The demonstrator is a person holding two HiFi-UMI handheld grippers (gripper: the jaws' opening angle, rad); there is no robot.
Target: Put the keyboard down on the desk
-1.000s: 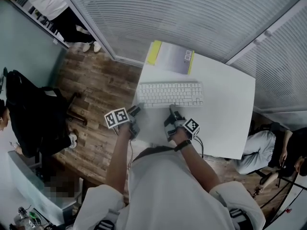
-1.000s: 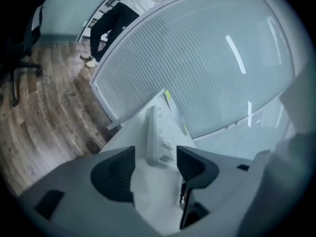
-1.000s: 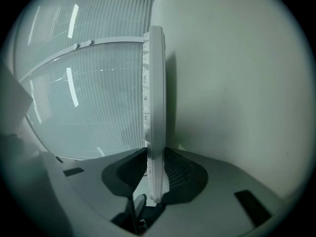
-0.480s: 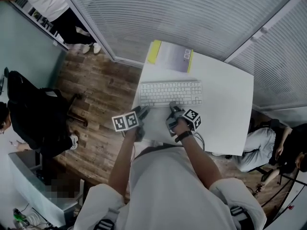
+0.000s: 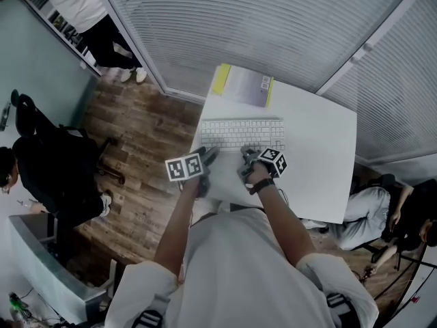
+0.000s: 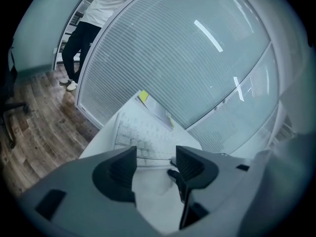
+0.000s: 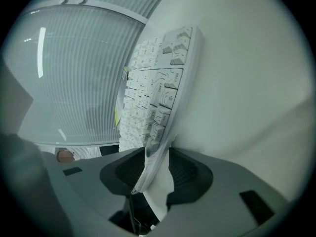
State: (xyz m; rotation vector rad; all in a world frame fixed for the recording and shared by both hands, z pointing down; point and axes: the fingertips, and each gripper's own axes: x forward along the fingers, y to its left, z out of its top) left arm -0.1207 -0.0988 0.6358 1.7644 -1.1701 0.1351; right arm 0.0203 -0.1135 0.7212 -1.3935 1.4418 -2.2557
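A white keyboard (image 5: 242, 134) lies flat on the white desk (image 5: 314, 156), its long side toward me. My right gripper (image 5: 247, 157) is at its near edge, right of the middle. In the right gripper view that edge of the keyboard (image 7: 158, 93) runs between the jaws of the right gripper (image 7: 152, 169), which are opening; a strip of desk shows between the keyboard and one pad. My left gripper (image 5: 210, 154) hovers at the near left end. In the left gripper view the left gripper (image 6: 155, 164) stands open with nothing in it, and the keyboard (image 6: 143, 137) is just ahead.
A grey booklet with a yellow edge (image 5: 242, 86) lies at the desk's far side, against the blinds-covered glass wall (image 5: 273, 26). The desk's left edge drops to the wood floor (image 5: 143, 149). People are at the top left (image 5: 89, 19), left (image 5: 48, 176) and right (image 5: 369, 210).
My left gripper has moved right, from beside the desk's left edge to the keyboard's near left end. The right gripper stays at the keyboard's near edge. The keyboard has not visibly shifted on the desk.
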